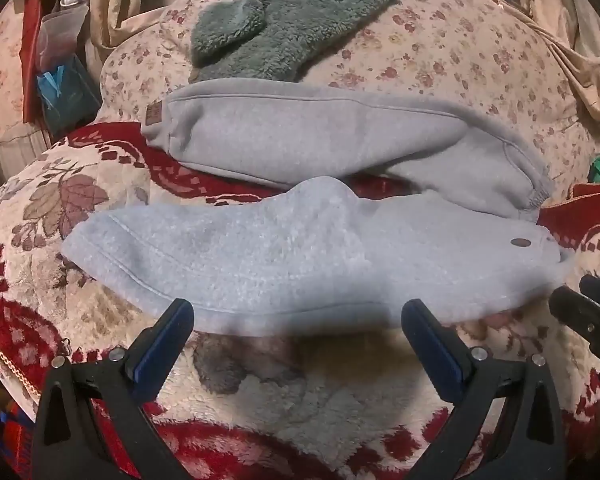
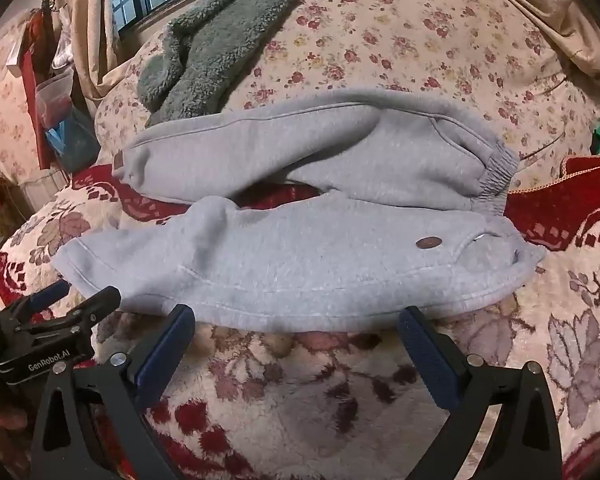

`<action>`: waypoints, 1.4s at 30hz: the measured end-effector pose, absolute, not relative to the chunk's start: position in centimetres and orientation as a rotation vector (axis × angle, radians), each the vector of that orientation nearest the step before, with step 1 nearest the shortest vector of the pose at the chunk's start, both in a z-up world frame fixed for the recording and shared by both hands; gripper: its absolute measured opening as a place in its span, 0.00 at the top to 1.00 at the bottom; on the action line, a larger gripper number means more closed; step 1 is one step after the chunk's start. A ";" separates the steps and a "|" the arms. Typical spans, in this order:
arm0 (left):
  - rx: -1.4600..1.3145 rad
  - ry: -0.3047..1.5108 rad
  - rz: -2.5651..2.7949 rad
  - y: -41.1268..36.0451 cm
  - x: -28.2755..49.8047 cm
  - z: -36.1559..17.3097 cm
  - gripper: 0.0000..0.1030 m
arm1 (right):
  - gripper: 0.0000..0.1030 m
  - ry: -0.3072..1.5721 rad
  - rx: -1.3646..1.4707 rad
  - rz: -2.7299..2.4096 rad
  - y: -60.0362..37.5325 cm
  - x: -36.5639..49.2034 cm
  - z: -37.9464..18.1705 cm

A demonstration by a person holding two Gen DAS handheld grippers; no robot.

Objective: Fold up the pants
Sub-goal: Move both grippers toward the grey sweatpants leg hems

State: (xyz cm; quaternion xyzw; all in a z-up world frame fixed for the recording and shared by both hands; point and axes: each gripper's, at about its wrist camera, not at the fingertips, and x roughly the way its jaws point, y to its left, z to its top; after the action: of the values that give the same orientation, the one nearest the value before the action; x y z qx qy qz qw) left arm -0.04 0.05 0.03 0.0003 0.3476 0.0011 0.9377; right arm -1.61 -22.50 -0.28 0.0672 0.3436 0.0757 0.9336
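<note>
Grey fleece pants [image 1: 284, 248] lie spread on the bed, legs running left and waistband to the right, with a gap between the two legs. They also show in the right wrist view [image 2: 300, 256], where a brown button [image 2: 429, 243] sits near the waistband. My left gripper [image 1: 298, 312] is open and empty, just in front of the near leg's edge. My right gripper [image 2: 296, 318] is open and empty, at the same near edge. The right gripper shows at the far right of the left wrist view [image 1: 588, 308], and the left gripper at the left of the right wrist view [image 2: 60, 312].
The bed is covered by a red and cream floral blanket [image 1: 260, 400]. A green fluffy garment [image 1: 292, 28] lies behind the pants on a flowered quilt [image 2: 420, 40]. Curtains and a window are at the back, clutter at the far left.
</note>
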 end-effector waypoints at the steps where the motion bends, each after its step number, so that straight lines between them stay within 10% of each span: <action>1: -0.001 0.709 0.005 0.1 -0.1 0.1 0.00 | 0.00 0.705 0.138 0.156 -22.6 -1.6 -0.4; 42: -0.140 0.768 0.247 12.2 2.8 -2.8 0.00 | 0.00 0.818 0.155 0.161 -22.2 2.3 -4.1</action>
State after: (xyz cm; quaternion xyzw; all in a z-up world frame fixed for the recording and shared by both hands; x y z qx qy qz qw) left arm 2.84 12.24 -2.77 -0.0683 0.3735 0.1199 0.9173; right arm 2.26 -22.15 -4.06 0.0752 0.3967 0.0779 0.9115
